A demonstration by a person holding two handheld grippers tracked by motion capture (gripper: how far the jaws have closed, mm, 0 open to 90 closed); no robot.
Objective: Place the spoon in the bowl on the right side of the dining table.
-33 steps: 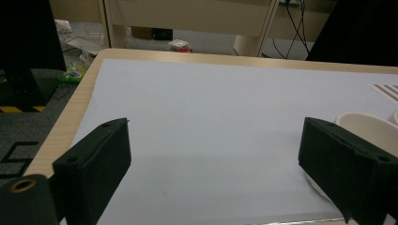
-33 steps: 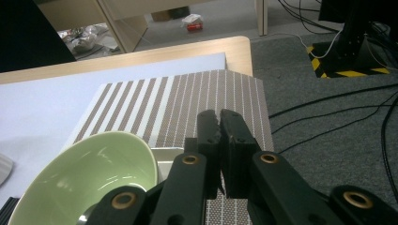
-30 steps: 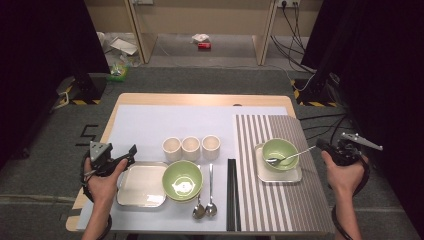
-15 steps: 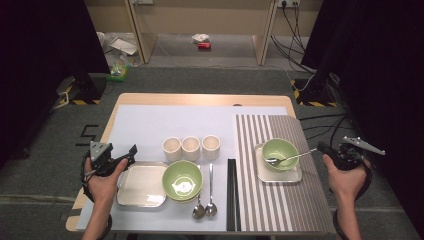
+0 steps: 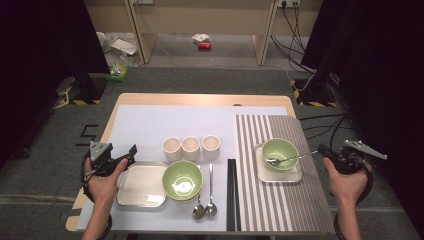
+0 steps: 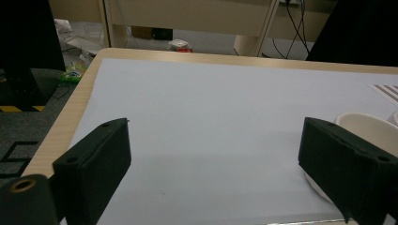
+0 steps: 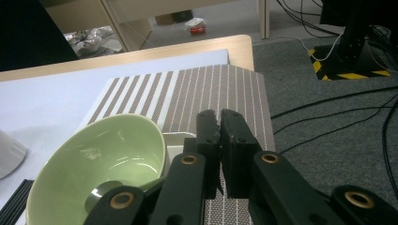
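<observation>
Spoon (image 5: 287, 160): bowl end inside the small green bowl (image 5: 280, 151), handle running out to your right gripper (image 5: 322, 150).
Right gripper: jaws nearly together, clamped on the handle tip.
Bowl: on the square plate (image 5: 295, 175), striped mat (image 5: 280, 200), bench right side.
Left gripper (image 5: 127, 152): wide, nothing between, by the tray (image 5: 140, 187).

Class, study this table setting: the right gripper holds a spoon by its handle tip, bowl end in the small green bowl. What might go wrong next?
1. The right gripper pinches only the far tip of the spoon, so the spoon may swivel or slip out.
2. The spoon's end rests inside the small green bowl; a sideways pull could drag or tip that bowl on its plate.
</observation>
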